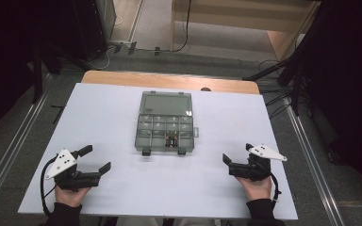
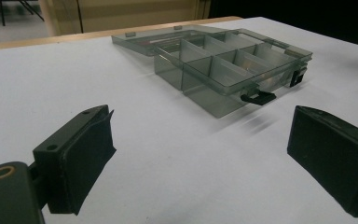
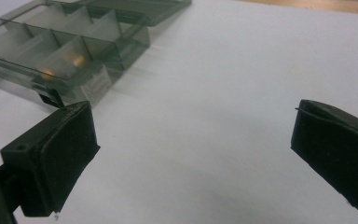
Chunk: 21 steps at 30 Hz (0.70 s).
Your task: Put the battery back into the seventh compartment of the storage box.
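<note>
A clear grey compartment box (image 1: 165, 127) lies open at the middle of the white table (image 1: 99, 122), its lid (image 1: 166, 103) folded back flat. Small metal parts (image 1: 171, 140) sit in a front compartment and glint through the wall (image 3: 77, 60) in the right gripper view. My left gripper (image 1: 97, 158) rests near the front left edge, held by a hand, jaws wide apart and nothing between them. The right gripper (image 1: 237, 153) rests near the front right, also open and empty. Both gripper views look toward the box (image 2: 228, 65) (image 3: 65, 42) past spread jaws (image 2: 200, 154) (image 3: 193, 149).
A wooden table edge (image 1: 169, 81) shows behind the white sheet. Cables (image 1: 273, 101) and dark stands (image 1: 301, 70) stand off the right side, and floor rails (image 1: 9, 150) run along the left. Two black latches (image 1: 146, 152) stick out from the box's front.
</note>
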Tool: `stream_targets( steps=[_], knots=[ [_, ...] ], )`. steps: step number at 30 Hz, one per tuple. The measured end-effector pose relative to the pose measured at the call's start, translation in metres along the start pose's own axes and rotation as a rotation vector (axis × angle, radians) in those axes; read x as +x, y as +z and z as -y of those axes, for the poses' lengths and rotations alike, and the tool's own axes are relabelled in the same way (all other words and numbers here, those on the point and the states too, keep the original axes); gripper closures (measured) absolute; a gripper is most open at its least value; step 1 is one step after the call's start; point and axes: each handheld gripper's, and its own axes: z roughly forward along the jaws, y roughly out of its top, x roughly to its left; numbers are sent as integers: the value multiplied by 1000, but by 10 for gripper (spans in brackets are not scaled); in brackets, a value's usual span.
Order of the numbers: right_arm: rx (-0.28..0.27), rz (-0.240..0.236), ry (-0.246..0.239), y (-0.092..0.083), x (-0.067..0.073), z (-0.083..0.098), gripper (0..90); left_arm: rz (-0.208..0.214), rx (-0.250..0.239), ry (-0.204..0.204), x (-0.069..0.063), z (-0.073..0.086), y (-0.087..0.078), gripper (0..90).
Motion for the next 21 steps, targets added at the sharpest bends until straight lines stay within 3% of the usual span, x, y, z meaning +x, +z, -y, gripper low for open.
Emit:
stream_targets(
  steps=[9, 12, 17, 21],
  knots=[
    [-92, 28, 48, -18, -15, 20, 9, -4, -4, -3, 0, 0, -2, 68],
    [-142, 24, 44, -23, -17, 27, 9, -2, -11, -6, 1, 0, -2, 68],
    [-174, 2, 74, -26, -19, 35, 9, 0, -18, -8, 1, 0, -3, 68],
    [-184, -5, 40, -26, -14, 36, 9, 2, -20, -9, 2, 0, -3, 68]
  ],
)
